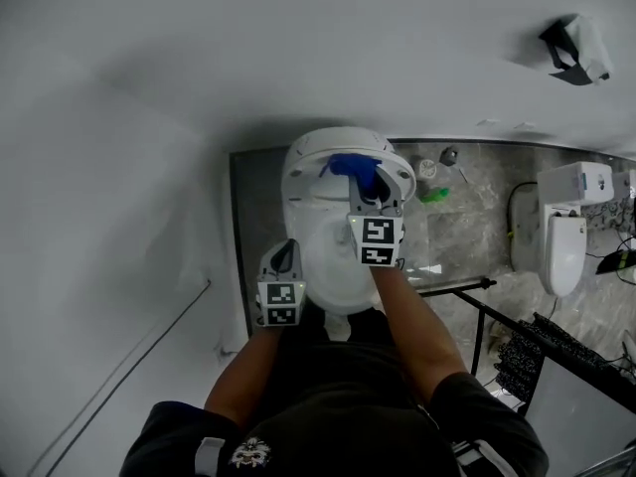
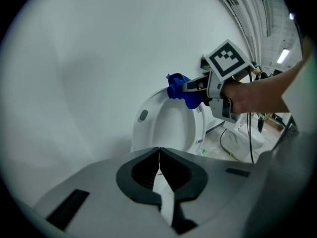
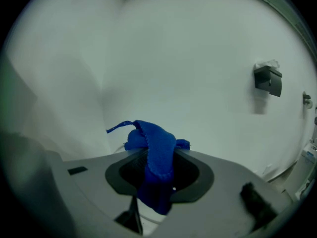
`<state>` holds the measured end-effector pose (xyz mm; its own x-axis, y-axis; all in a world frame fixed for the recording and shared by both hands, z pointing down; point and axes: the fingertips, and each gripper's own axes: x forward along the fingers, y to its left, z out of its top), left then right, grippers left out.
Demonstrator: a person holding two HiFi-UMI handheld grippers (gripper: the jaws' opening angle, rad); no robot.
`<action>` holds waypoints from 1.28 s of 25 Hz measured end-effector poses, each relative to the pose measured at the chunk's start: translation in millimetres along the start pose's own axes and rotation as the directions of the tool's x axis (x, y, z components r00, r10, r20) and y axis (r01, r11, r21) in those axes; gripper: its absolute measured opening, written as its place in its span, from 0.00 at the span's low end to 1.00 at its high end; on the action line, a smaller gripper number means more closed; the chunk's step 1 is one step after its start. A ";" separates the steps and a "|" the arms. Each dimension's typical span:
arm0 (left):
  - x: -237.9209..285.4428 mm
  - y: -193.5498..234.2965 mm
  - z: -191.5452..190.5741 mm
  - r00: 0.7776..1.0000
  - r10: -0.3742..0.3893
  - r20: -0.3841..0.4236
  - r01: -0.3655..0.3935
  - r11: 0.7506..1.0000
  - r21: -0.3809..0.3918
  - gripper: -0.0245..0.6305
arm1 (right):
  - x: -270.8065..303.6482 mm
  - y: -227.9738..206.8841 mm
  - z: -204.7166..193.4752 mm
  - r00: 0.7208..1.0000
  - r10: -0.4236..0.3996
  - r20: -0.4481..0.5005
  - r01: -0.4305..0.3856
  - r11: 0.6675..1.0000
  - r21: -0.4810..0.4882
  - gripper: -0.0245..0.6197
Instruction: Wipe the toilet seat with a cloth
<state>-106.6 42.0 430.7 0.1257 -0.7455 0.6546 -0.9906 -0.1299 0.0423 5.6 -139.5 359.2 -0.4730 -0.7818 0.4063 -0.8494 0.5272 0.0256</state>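
Observation:
The white toilet (image 1: 333, 256) stands below me against the wall, its lid (image 2: 171, 125) raised. My right gripper (image 1: 364, 179) is shut on a blue cloth (image 1: 354, 166) and holds it over the top edge of the raised lid. In the right gripper view the cloth (image 3: 156, 155) drapes out between the jaws, with bare wall behind it. The left gripper view shows that gripper (image 2: 192, 87) and the cloth (image 2: 179, 90) up by the lid's top. My left gripper (image 1: 285, 254) is shut and holds nothing, beside the bowl's left rim; its jaws (image 2: 158, 152) meet edge to edge.
A second white fixture (image 1: 562, 235) stands on the marbled floor (image 1: 467, 232) to the right. A black wall holder (image 1: 573, 50) hangs high on the right wall. A green item (image 1: 434, 195) lies near the toilet's base. A black metal rack (image 1: 517, 341) is at lower right.

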 end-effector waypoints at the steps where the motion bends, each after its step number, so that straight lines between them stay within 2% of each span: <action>1: 4.2 -1.3 5.7 1.000 0.003 0.001 -0.003 1.000 0.017 0.05 | -2.9 -3.8 0.5 1.000 0.004 -0.001 -0.004 1.000 -0.005 0.23; 5: 22.2 5.4 36.4 0.999 0.024 0.026 -0.027 0.995 0.096 0.05 | -22.3 -7.9 3.2 1.000 0.028 0.012 -0.028 1.000 -0.002 0.23; 9: 42.7 -1.4 72.8 0.997 -0.035 0.067 0.020 0.977 0.214 0.07 | -50.2 -13.8 4.1 0.999 0.041 0.033 -0.042 0.999 0.003 0.23; 12: 51.3 -4.9 92.7 0.995 -0.066 0.075 0.042 0.956 0.289 0.16 | -71.9 -13.3 -8.2 0.998 0.061 0.012 -0.061 0.998 0.002 0.23; 15: 62.4 3.2 103.0 0.997 -0.062 0.047 0.042 0.934 0.355 0.26 | -89.9 -5.5 -24.4 0.996 0.089 -0.023 -0.090 0.996 -0.009 0.23; 19: 78.0 14.6 115.2 0.998 -0.058 0.012 0.046 0.888 0.458 0.28 | -106.7 3.6 -44.0 0.993 0.106 -0.054 -0.106 0.994 0.004 0.23; 25: 98.7 9.7 128.8 0.997 -0.073 -0.029 0.076 0.801 0.594 0.28 | -124.5 8.2 -60.0 0.992 0.106 -0.073 -0.105 0.994 0.011 0.23; 32: 109.7 -1.7 135.5 0.998 -0.049 -0.044 0.066 0.733 0.677 0.29 | -144.9 0.7 -65.9 0.995 0.078 -0.069 -0.076 0.997 0.026 0.23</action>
<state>-83.8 -128.2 400.1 0.1718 -0.7087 0.6843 -0.6816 -0.5870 -0.4368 88.9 -3.9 360.6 -0.5205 -0.7135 0.4690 -0.8166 0.5765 -0.0292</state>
